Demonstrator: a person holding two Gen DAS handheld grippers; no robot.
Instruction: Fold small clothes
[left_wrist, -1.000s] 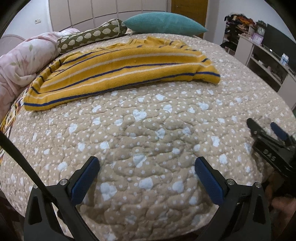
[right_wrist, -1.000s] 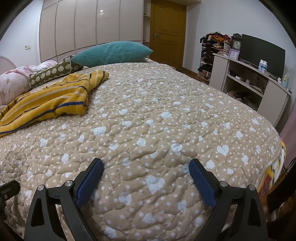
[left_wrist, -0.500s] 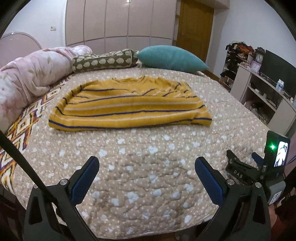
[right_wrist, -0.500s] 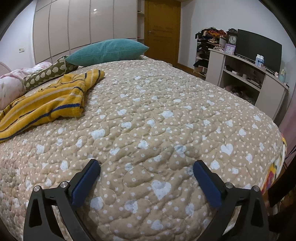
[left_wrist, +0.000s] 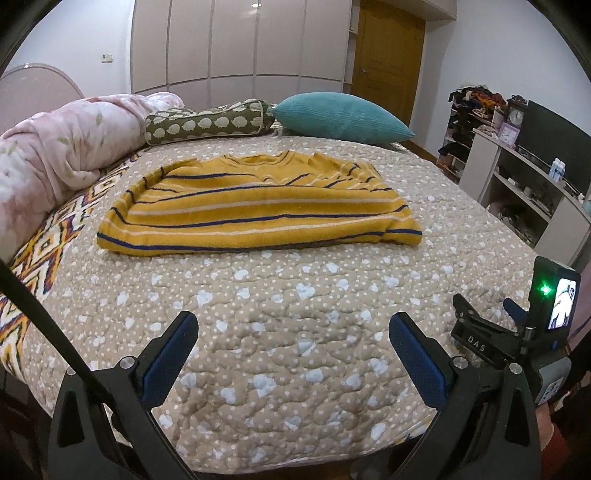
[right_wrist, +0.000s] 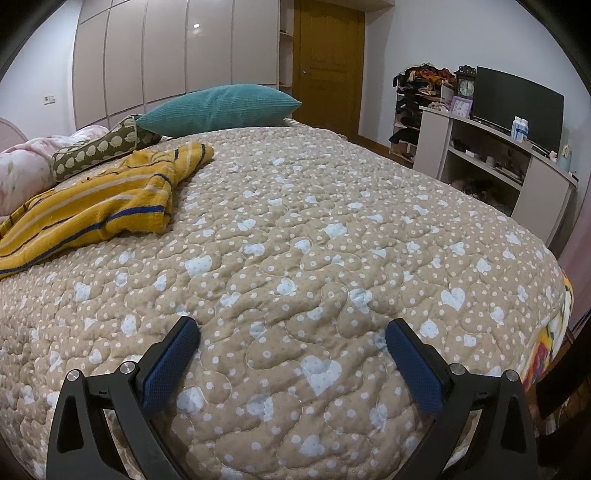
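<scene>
A yellow sweater with blue and white stripes (left_wrist: 258, 210) lies folded in half on the beige heart-patterned quilt (left_wrist: 295, 314), toward the far side of the bed. It also shows in the right wrist view (right_wrist: 92, 206) at the left. My left gripper (left_wrist: 293, 332) is open and empty, held above the bed's near edge, well short of the sweater. My right gripper (right_wrist: 291, 339) is open and empty over the quilt, to the right of the sweater. The right gripper also shows in the left wrist view (left_wrist: 491, 325) at the right edge.
A pink floral duvet (left_wrist: 48, 162) is bunched at the left. A patterned bolster (left_wrist: 207, 122) and a teal pillow (left_wrist: 340, 118) lie at the head of the bed. A white shelf unit with a TV (right_wrist: 517, 107) stands to the right.
Both grippers have drawn back and lifted away from the sweater toward the bed's near edge. More of the room and the whole sweater now show. Both stay open.
</scene>
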